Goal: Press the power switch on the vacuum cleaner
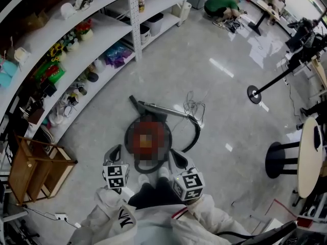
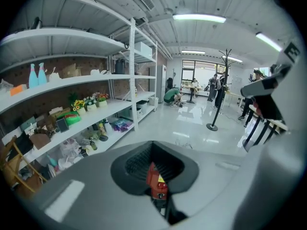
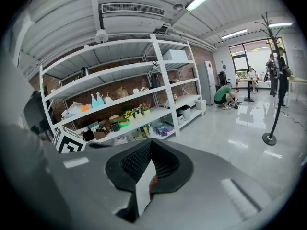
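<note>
Round red-and-black vacuum cleaner (image 1: 162, 130) on floor. Left gripper (image 1: 115, 152) and right gripper (image 1: 177, 158) poised nearby, jaws clenched, empty. Press apparently not begun (switch itself indiscernible).

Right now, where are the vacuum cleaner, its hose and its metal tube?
vacuum cleaner (image 1: 162, 131): head view, red body.
hose (image 1: 197, 132): head view, middle of curve.
metal tube (image 1: 163, 109): head view, mid-length.

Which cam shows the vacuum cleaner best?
Head view: the red round canister vacuum cleaner and its black hose lie whole on the floor. Left gripper view shows only a red sliver past its jaws; right gripper view, less.
</note>
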Demonstrator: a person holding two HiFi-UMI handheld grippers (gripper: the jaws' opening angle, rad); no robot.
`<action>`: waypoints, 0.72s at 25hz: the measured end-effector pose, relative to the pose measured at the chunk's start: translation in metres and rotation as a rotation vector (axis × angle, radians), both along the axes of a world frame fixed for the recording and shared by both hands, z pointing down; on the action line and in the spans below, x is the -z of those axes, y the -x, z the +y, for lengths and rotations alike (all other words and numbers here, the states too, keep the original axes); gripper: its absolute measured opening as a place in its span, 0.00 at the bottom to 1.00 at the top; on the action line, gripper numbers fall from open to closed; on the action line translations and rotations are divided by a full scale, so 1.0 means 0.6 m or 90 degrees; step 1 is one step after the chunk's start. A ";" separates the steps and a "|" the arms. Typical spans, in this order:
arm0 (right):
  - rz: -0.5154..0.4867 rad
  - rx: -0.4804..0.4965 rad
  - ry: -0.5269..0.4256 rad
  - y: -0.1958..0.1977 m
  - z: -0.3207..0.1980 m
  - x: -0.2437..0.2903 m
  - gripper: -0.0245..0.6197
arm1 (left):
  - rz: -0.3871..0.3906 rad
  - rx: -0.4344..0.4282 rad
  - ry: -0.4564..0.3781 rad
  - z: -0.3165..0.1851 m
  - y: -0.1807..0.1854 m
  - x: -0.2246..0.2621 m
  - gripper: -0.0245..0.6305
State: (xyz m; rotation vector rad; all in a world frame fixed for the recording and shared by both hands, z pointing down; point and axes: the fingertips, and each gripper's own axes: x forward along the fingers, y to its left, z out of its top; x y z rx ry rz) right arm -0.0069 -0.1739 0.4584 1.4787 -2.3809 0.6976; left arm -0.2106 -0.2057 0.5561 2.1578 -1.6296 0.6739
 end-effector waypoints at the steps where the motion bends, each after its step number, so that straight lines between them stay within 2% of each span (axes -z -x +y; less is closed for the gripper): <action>1: -0.001 0.001 -0.003 0.000 -0.002 0.005 0.04 | 0.002 0.001 -0.003 0.002 -0.002 0.007 0.04; 18: -0.022 -0.012 -0.065 -0.024 -0.052 0.078 0.04 | 0.024 0.024 -0.075 -0.005 -0.006 0.129 0.04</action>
